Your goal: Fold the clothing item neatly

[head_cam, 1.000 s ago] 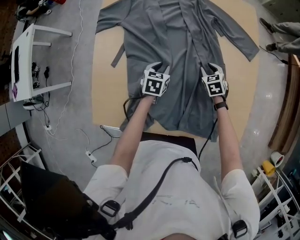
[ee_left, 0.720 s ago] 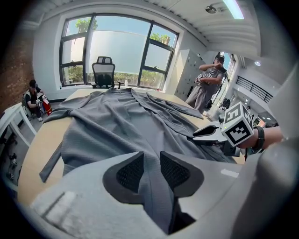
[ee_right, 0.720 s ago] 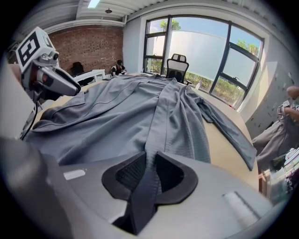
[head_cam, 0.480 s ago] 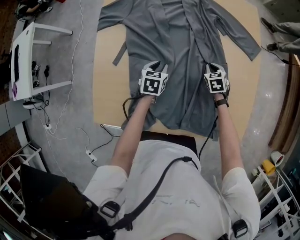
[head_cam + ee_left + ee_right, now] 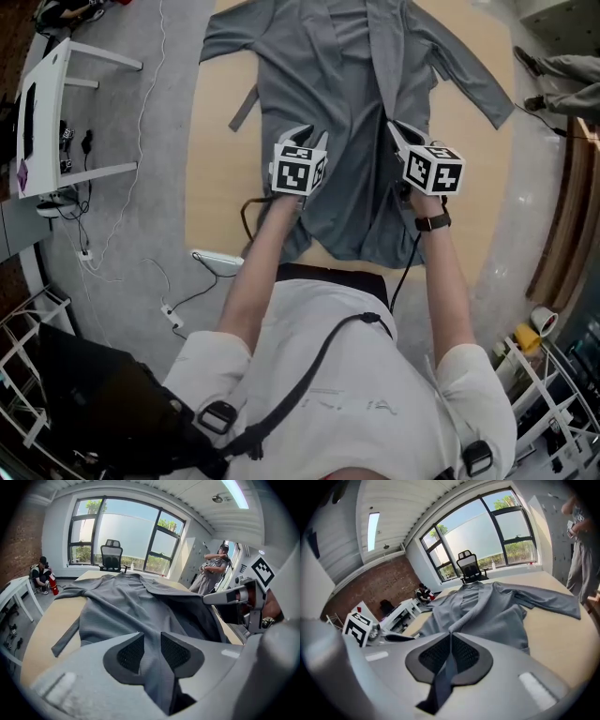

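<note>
The right gripper's [image 5: 450, 637] fingers [image 5: 465, 654] are clenched on a thin edge of the grey robe [image 5: 497, 611], which runs as a narrow strip between the pads and hangs out behind them. A second ago they stood apart over the cloth; now they are pressed together on it. In the head view the right gripper [image 5: 396, 129] has risen and rolled since then, its marker cube now shows two faces, and it sits closer to the robe's middle, pulling the right front edge up off the surface [image 5: 211, 178].

The left gripper's [image 5: 152, 637] fingers [image 5: 130, 653] grasp a thicker fold of the robe [image 5: 122, 602]. The cloth fills the gap between the pads and drapes down below them. This grip looks the same as before, and the left gripper [image 5: 312, 134] has shifted only a little up the picture.

The robe [image 5: 337, 84] lies spread front-up along the tan surface, sleeves out to both sides, collar at the far end and hem hanging over the near edge by the person. Both grippers hold it about midway down, the left on the left front panel, the right on the right front edge.
</note>
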